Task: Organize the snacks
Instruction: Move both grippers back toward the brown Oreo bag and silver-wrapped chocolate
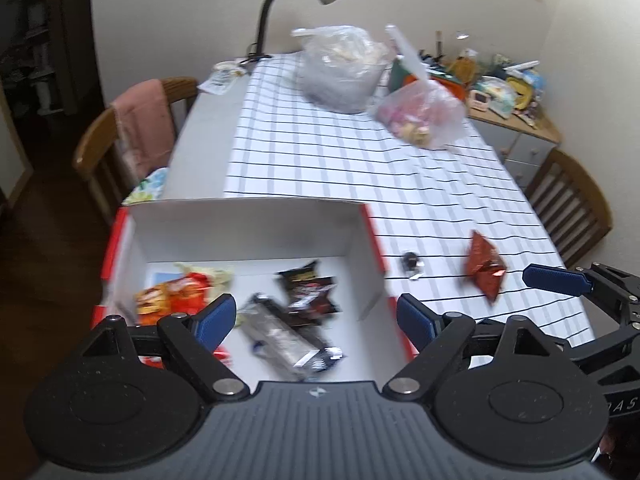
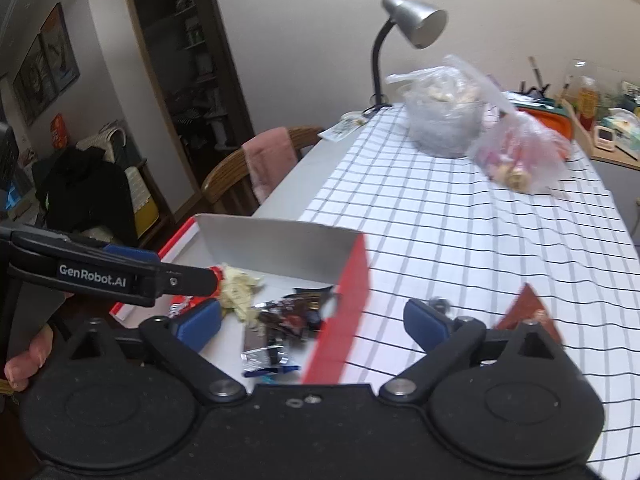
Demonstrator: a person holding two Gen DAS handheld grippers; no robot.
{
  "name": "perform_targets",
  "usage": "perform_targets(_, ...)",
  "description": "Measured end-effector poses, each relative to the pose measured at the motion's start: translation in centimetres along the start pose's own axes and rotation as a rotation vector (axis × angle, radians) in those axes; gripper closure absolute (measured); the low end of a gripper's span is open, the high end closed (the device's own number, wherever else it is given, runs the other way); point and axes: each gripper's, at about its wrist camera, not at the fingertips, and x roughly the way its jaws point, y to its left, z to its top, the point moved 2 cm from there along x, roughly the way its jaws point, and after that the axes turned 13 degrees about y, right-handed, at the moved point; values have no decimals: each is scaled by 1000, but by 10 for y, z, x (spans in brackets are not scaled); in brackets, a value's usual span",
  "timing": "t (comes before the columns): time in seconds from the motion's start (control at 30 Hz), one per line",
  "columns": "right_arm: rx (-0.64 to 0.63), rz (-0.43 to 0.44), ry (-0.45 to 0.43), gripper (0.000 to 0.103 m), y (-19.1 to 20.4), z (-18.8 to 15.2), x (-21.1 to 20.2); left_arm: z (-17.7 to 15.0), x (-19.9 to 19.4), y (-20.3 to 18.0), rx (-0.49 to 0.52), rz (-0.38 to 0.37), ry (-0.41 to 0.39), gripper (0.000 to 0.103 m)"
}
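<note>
Left gripper (image 1: 316, 316): jaws spread wide, nothing between the blue pads (image 1: 216, 316), nothing gripped. Gripper tilted downward and forward. In the right wrist view the left gripper (image 2: 192, 280) enters from the left edge as a long black finger assembly seen side-on.

Right gripper (image 2: 312, 324): jaws spread wide, blue pads (image 2: 424, 326) bare, nothing gripped. Also tilted downward. In the left wrist view only one blue-padded finger (image 1: 556, 280) of it and its black linkage show at the right edge.

Hand (image 2: 28, 356): fingertips visible at lower left of the right wrist view, wrapped round the left gripper's handle.
</note>
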Motion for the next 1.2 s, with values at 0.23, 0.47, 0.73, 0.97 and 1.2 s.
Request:
perform_targets(0.23, 6, -40, 2, 0, -54, -17, -19, 3, 18, -58, 27, -32, 8, 2)
perform_targets(0.47, -33, -120, 47, 0, -114, -30, -24, 15, 53, -112, 30, -20, 38, 2)
perform_targets(0.73, -101, -144, 123, 0, -175, -26, 2, 44, 101, -153, -20, 71, 54, 2)
perform_targets(0.97, -152, -115, 192, 1, -205, -18, 43, 68, 151, -166, -59, 176, 105, 2)
perform_targets(1.2, -195, -80, 241, 3, -214, -11, 76, 87, 196, -162, -111, 241, 183, 2)
